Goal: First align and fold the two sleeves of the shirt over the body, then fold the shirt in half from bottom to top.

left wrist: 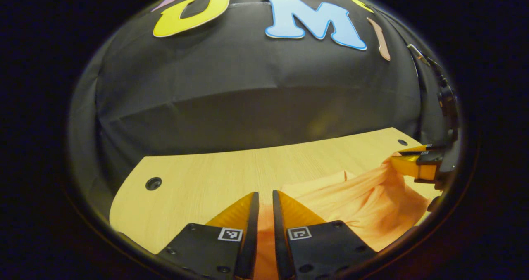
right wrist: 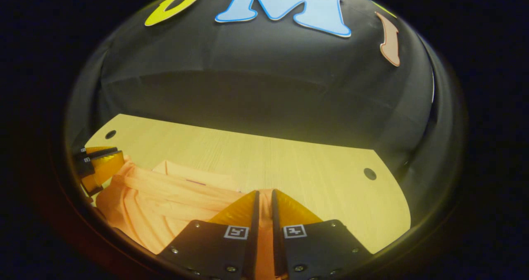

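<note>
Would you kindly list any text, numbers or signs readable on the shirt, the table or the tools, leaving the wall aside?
No words or numbers can be read.
On the left tool and right tool, square coded markers: patterns, not text.
On the shirt, a small dark mark: too small to read.

Shirt [left wrist: 372, 205]: soft matt cloth (creased); table [left wrist: 198, 176]: smooth pale wood-grain.

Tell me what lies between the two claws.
Orange shirt fabric spans the stretch from the left claw to the right claw, gathered in long folds above the wooden table. The right gripper view shows the same cloth span.
</note>
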`<state>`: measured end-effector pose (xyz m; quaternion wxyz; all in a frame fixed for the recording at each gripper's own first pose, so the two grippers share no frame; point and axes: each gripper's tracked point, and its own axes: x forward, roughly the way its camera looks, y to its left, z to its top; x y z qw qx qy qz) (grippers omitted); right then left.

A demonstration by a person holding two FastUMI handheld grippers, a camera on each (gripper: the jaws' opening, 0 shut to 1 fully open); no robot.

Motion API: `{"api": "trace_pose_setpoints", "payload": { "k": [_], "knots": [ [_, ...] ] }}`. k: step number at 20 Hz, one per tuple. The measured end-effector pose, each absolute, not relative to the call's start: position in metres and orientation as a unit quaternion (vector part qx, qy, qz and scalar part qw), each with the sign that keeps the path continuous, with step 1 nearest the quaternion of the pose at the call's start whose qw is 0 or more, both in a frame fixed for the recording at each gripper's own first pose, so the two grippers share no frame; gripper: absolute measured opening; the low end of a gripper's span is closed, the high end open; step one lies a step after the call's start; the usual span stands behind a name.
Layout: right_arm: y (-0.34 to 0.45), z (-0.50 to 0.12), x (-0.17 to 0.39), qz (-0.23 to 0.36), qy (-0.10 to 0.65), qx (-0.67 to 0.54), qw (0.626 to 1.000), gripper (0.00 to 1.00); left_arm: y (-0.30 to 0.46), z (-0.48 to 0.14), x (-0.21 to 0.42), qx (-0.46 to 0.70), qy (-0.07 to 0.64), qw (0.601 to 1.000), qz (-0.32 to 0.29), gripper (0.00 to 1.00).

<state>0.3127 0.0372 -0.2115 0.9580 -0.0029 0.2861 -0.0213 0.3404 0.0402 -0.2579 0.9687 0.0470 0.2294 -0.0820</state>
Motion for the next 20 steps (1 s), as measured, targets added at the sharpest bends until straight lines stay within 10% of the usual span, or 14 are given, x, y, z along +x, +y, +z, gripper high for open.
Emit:
{"api": "trace_pose_setpoints", "payload": {
  "k": [6, 8, 14, 20],
  "knots": [
    [0.039, -0.191, 0.300, 0.000, 0.276, -0.010, 0.961, 0.16, 0.035, -0.223, 0.328, 0.046, 0.204, 0.975, -0.076, 0.54],
    [0.040, -0.187, 0.295, 0.007, 0.279, -0.008, 0.960, 0.46, 0.036, -0.215, 0.322, 0.045, 0.200, 0.976, -0.073, 0.65],
    [0.039, -0.157, 0.283, 0.017, 0.257, -0.018, 0.966, 0.72, 0.038, -0.186, 0.307, 0.044, 0.179, 0.981, -0.065, 0.82],
    [0.028, -0.117, 0.265, 0.013, 0.224, -0.007, 0.975, 0.72, 0.038, -0.148, 0.288, 0.040, 0.140, 0.988, -0.058, 0.89]
  ]
}}
